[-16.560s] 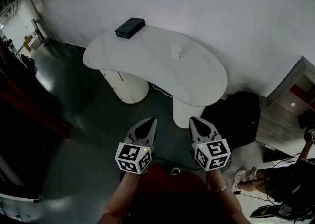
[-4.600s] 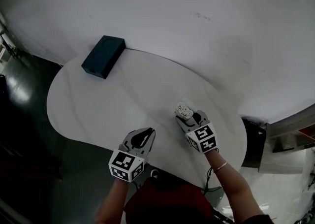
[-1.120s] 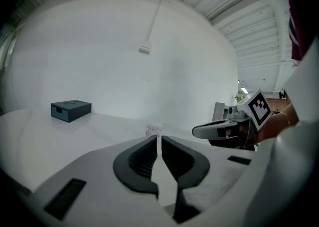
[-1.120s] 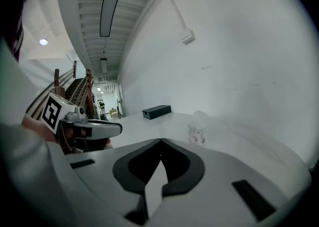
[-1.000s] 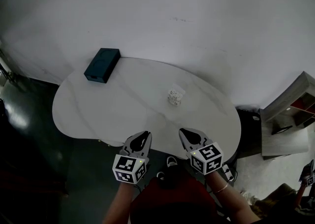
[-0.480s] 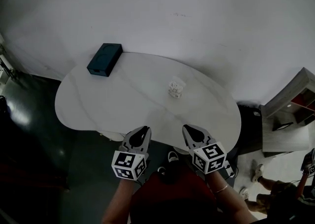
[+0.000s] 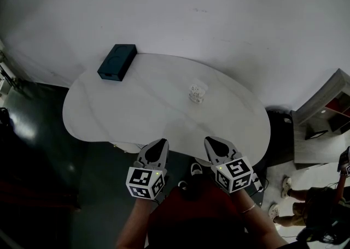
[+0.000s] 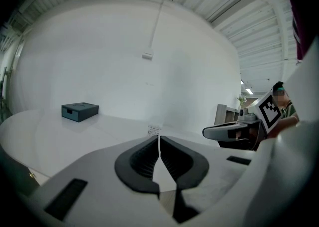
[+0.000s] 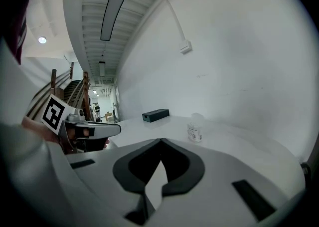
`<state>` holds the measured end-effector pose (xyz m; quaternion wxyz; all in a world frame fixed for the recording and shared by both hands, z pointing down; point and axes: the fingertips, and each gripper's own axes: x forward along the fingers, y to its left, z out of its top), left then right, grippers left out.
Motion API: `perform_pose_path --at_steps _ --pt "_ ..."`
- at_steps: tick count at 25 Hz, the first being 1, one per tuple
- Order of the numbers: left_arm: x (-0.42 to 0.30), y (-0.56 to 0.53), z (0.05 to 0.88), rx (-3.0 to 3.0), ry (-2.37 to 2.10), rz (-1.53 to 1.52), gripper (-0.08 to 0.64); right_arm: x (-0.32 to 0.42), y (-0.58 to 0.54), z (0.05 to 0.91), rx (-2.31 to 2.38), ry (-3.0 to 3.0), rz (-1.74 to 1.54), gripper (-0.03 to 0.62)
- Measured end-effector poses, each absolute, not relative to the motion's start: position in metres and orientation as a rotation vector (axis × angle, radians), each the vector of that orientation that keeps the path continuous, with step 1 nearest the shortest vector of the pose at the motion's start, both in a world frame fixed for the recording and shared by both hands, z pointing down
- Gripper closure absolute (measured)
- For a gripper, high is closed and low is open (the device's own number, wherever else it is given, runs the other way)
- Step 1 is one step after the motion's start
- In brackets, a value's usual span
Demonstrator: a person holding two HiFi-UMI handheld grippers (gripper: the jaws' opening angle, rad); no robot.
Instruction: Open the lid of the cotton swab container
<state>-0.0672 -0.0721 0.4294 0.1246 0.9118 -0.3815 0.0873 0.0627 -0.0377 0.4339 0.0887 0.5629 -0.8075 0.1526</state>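
Withdrawn from the small clear plastic cotton swab container (image 7: pixel 197 92), left gripper (image 7: pixel 157 146) and right gripper (image 7: pixel 215 145) sit clenched, empty; I'd back straight off the white oval table (image 7: pixel 136 105).

The table (image 7: pixel 136 111) is set against the wall (image 7: pixel 219 18), which lies behind its far edge. The box (image 7: pixel 117 62) is placed at the table's far left corner, just beside the wall. The cotton swab container (image 7: pixel 197 93) is stood right of the table's middle, nearer the far edge, well apart from the box. The left gripper (image 7: pixel 159 143) and the right gripper (image 7: pixel 211 142) are held side by side before the near edge, off the table. A shelf unit (image 7: pixel 328 111) is seen past the table's right end.
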Motion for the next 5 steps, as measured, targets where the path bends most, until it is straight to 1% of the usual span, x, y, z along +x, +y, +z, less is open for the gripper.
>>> perform_pose_path --at_steps 5 --pt "-0.0712 -0.0761 0.4306 2.651 -1.118 0.253 0.528 0.0546 -0.043 0.4335 1.639 -2.411 0.43 0.577"
